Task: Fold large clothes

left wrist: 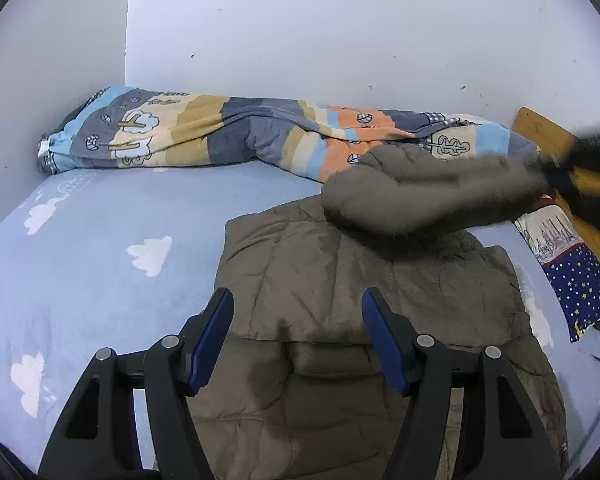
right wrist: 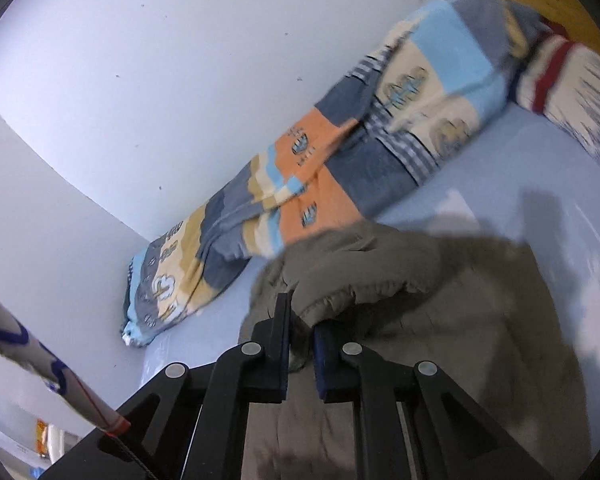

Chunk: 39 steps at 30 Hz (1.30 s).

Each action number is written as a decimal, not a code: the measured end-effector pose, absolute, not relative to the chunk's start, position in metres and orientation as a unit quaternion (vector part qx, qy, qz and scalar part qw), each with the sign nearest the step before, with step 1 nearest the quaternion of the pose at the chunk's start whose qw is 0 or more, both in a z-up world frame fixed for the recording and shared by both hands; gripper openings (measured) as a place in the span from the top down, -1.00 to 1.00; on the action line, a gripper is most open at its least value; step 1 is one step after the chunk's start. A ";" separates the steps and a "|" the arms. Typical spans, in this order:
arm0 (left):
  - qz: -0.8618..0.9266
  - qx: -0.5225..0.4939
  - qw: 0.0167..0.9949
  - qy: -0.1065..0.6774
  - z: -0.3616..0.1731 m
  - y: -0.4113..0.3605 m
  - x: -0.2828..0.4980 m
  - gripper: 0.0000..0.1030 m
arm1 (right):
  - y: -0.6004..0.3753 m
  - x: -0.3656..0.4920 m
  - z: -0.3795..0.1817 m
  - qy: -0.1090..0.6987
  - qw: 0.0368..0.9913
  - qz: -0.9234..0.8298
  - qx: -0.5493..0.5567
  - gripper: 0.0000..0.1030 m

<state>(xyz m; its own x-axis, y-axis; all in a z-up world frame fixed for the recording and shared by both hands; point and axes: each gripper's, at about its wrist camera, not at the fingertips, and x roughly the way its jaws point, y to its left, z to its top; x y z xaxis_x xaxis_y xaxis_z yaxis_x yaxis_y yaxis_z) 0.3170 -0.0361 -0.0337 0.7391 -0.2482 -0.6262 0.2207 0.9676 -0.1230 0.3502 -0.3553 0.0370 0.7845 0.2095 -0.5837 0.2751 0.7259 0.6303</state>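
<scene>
While the olive puffer jacket (left wrist: pixel 364 280) lies spread on the blue bed (left wrist: pixel 100 264), the right tool (right wrist: pixel 300 336) pinches its sleeve (right wrist: pixel 360 280), lifted over the body. Left tool (left wrist: pixel 298 340) hovers wide open above the near hem, holding nothing.

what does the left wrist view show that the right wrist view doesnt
Only the left wrist view shows the left gripper, jaws open and empty above the jacket, the star-patterned part of the pillow, and the sleeve lifted across the jacket. Only the right wrist view shows the right gripper with jaws shut on the sleeve's cuff, plus a white pole at lower left. Both show the striped quilt along the wall and the blue cloud sheet.
</scene>
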 end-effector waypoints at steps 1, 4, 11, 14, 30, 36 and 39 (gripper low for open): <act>-0.125 -0.017 0.933 0.337 -0.033 -0.038 0.317 -0.28 | -0.354 0.335 0.030 0.328 0.867 -0.021 0.375 0.80; -0.129 -0.009 0.932 0.338 -0.035 -0.045 0.315 -0.28 | -0.349 0.295 -0.003 0.333 0.855 -0.033 0.396 0.79; -0.134 0.008 0.930 0.342 -0.041 -0.058 0.315 -0.28 | -0.341 0.279 -0.118 0.388 0.822 -0.087 0.407 0.80; -0.136 0.012 0.929 0.344 -0.043 -0.060 0.317 -0.28 | -0.346 0.288 -0.150 0.393 0.817 -0.083 0.415 0.81; -0.152 0.034 0.921 0.357 -0.053 -0.081 0.311 -0.28 | -0.363 0.242 -0.100 0.386 0.851 -0.025 0.355 0.61; -0.160 0.054 0.923 0.345 -0.044 -0.105 0.319 -0.28 | -0.384 0.238 -0.063 0.339 0.884 -0.043 0.319 0.61; -0.174 0.053 0.923 0.338 -0.036 -0.128 0.332 -0.28 | -0.387 0.253 -0.048 0.329 0.892 -0.043 0.306 0.61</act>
<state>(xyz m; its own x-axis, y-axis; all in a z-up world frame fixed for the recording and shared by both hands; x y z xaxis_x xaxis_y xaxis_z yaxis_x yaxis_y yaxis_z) 0.3318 -0.1276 -0.0359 0.7102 -0.2854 -0.6435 0.3574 0.9337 -0.0197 0.2530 -0.3865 -0.0485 0.7800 0.1244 -0.6133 0.2782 0.8090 0.5179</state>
